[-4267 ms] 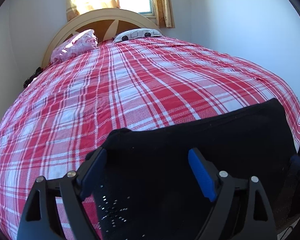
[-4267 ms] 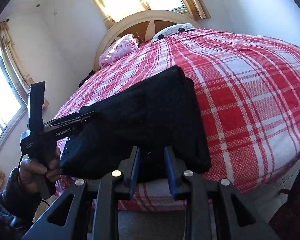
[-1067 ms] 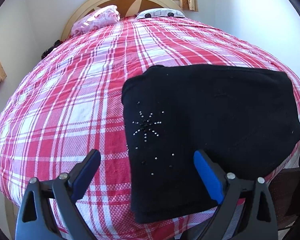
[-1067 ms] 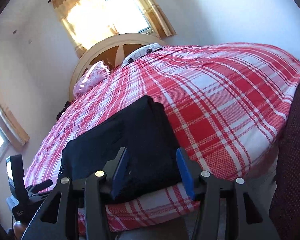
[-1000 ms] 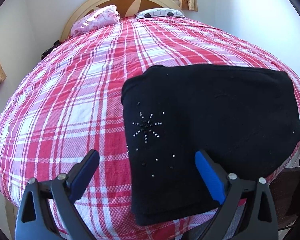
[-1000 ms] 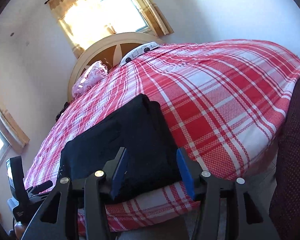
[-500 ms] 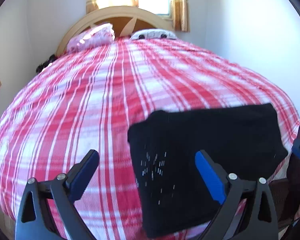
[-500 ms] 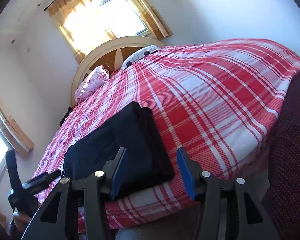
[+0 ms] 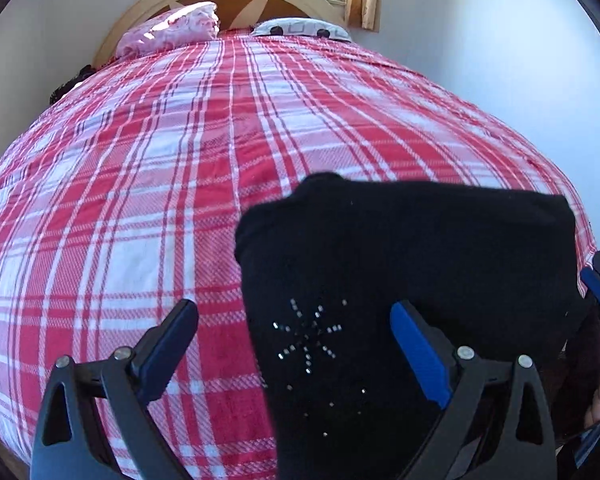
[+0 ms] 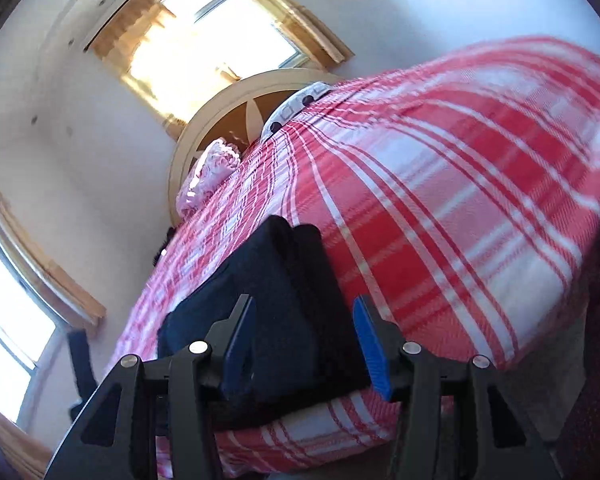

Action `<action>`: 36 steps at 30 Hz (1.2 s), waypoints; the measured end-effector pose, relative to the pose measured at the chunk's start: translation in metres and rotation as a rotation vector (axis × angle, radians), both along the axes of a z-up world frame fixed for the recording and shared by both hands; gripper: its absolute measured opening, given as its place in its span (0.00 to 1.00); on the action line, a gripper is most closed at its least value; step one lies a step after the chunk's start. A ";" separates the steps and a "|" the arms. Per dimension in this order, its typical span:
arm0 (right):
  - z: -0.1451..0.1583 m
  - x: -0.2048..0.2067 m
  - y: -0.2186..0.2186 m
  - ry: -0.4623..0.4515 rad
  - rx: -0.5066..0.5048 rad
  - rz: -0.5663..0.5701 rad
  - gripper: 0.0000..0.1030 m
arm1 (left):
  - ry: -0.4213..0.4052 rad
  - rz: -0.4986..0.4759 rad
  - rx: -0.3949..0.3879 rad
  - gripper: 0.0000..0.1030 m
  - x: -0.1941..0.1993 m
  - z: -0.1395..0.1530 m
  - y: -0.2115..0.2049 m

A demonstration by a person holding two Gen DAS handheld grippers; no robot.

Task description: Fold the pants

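Left wrist view: I see the folded black pants [image 9: 400, 264] lying flat at the near edge of the bed [image 9: 180, 160], on its red plaid cover. My left tongs [image 9: 294, 340] hang spread above them, gripping nothing. My right tongs [image 10: 304, 340] are likewise released, empty, off the pants' end.

A few seconds back the right tool [image 10: 304, 340] was pinched on the near edge of the black pants [image 9: 400, 280]; now its jaws stand apart, clear of the cloth. The left tool [image 9: 296, 344] has pulled back from over the folded pants.
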State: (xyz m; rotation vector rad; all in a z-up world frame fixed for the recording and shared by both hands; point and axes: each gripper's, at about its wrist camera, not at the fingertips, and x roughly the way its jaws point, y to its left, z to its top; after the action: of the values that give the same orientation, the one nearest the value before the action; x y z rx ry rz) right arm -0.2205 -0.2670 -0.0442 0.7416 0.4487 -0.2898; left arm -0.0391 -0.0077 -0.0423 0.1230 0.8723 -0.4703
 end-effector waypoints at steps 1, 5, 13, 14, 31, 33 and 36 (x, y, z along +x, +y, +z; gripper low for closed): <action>0.004 0.008 0.001 0.024 -0.034 0.003 0.52 | -0.017 -0.006 -0.002 0.96 0.002 0.005 0.004; 0.014 0.021 0.006 0.037 -0.087 0.037 0.52 | -0.063 -0.042 -0.019 0.96 0.020 0.023 0.023; -0.001 0.046 0.035 0.074 -0.097 0.193 0.52 | 0.237 -0.144 -0.200 0.88 0.096 0.004 0.037; -0.003 0.045 0.035 0.063 -0.092 0.184 0.52 | 0.273 -0.153 -0.227 0.86 0.099 -0.002 0.036; 0.009 0.058 0.066 0.111 -0.243 0.261 0.52 | 0.378 -0.320 -0.514 0.13 0.089 0.007 0.022; 0.006 0.063 0.072 0.145 -0.282 0.269 0.52 | 0.326 -0.346 -0.489 0.12 0.078 0.016 0.018; 0.000 0.064 0.068 0.158 -0.254 0.264 0.52 | 0.239 -0.385 -0.449 0.11 0.065 0.029 0.013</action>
State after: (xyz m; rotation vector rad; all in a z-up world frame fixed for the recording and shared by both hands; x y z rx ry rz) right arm -0.1560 -0.1993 -0.0444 0.4070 0.6397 -0.1529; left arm 0.0263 0.0049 -0.0129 -0.1862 0.9587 -1.0461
